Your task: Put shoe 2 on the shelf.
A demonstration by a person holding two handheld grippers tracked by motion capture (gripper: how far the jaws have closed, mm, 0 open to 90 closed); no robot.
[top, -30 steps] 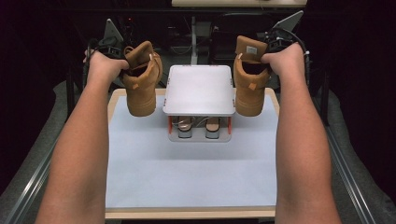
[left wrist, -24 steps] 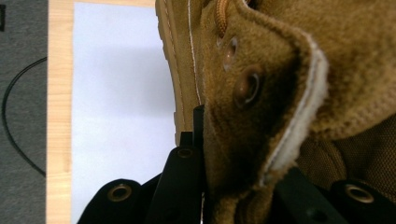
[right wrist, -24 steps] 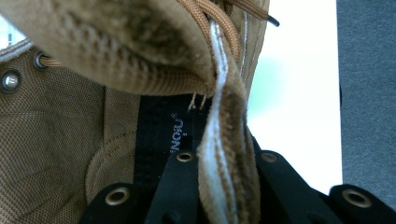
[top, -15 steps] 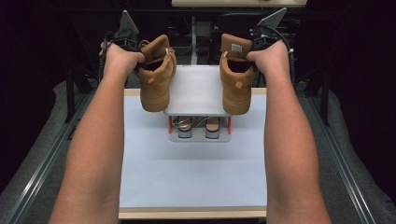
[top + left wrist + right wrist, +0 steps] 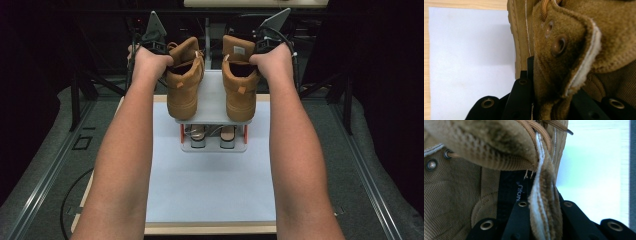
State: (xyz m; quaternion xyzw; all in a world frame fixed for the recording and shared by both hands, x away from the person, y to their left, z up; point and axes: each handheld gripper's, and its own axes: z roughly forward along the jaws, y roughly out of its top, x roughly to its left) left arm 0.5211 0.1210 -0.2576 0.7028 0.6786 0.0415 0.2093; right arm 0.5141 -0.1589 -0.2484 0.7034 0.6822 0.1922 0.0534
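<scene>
Two tan lace-up boots hang toes-down over the white top shelf (image 5: 212,102) of a small shoe rack. My left gripper (image 5: 549,100) is shut on the collar edge of the left boot (image 5: 185,82); its suede flap with metal eyelets (image 5: 564,50) is pinched between the black jaws. My right gripper (image 5: 544,217) is shut on the collar edge of the right boot (image 5: 239,85), the fleece-lined flap (image 5: 541,202) squeezed between its jaws. In the high view both hands grip the tools at the boots' outer sides. I cannot tell whether the soles touch the shelf.
The rack stands at the far middle of a white mat (image 5: 210,190) on a wooden table (image 5: 210,229). Its lower shelf (image 5: 214,146) holds a pair of pale shoes (image 5: 197,134). Dark frame rails and stands flank the table on both sides.
Both hands have drawn inward toward each other, bringing the boots from the rack's sides to above its top shelf. Both grips are unchanged.
</scene>
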